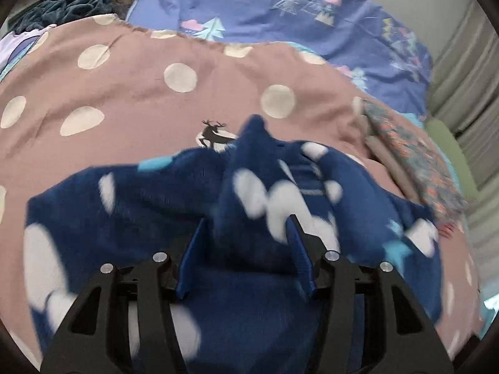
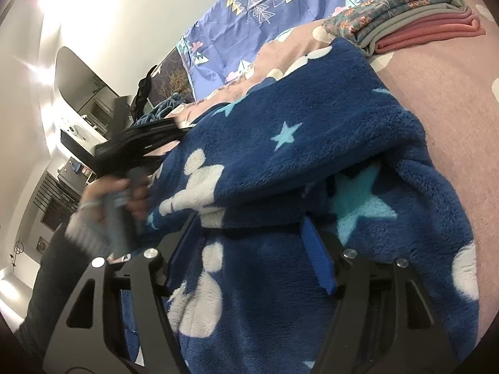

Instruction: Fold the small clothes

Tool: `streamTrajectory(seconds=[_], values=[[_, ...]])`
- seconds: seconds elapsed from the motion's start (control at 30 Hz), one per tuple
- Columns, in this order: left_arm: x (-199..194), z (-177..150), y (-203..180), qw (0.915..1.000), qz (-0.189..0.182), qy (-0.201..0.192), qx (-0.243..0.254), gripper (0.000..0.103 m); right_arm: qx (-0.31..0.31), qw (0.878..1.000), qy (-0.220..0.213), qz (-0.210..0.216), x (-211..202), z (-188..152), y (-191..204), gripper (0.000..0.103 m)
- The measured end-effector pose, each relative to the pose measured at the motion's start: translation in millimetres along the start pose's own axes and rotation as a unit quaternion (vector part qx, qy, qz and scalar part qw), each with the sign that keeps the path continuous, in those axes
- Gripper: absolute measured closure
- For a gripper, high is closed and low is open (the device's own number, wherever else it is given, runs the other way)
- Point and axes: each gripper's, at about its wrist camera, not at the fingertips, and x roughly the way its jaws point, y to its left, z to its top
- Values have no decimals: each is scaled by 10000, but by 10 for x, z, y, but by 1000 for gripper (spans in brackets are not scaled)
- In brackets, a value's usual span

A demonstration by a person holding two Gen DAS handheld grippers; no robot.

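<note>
Blue fleece garment (image 2: 296,143) on polka-dot bedspread (image 1: 140,99)

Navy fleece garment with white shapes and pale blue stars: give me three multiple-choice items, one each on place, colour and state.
1. Where does the stack of folded clothes lie?
A. on the pink polka-dot bedcover
B. on a chair
C. on the floor

2. What colour are the stars on the navy fleece garment?
A. red
B. pale blue
C. yellow

3. How does the garment lie?
A. flat, fully spread
B. on a hanger
C. one layer lifted over another

A: the stack rests on the dotted cover beyond the garment.
B: pale blue stars show in the right wrist view.
C: an upper layer arches above the lower one.
</note>
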Motion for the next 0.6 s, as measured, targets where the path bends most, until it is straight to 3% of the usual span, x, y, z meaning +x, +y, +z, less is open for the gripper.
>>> streamTrajectory(seconds=[0.03,0.13,0.2,0.23,0.27,0.3,0.4,0.47,0.53,0.6], values=[[10,15,-12,9999,-51,-83,26,84,-3,10000,2,9,1,1,1,34],[-174,50,22,9989,78,-463,62,93,10,10000,1,35,-1,1,-8,34],[-196,21,103,9966,607,-495,249,94,-1,10000,8,33,9,6,-15,33],[-138,-25,143,9943,888,-440,386,103,-24,10000,15,19,14,5,-7,33],[-52,-77,198,9910,1214,-293,472,103,-37,10000,20,10,18,6,0,32],[33,-153,261,9901,1286,-148,536,103,-62,10000,32,0,30,9,15,31],[-140,-101,247,9905,1248,-252,519,103,-68,10000,37,3,32,15,12,31],[-306,-57,167,9887,1271,-548,579,99,-48,10000,37,21,37,21,4,31],[-567,-66,71,9872,1029,-1055,617,92,-66,10000,41,4,43,18,9,31],[-738,-79,-42,9873,617,-1293,689,92,-79,10000,49,-11,48,15,17,31]])
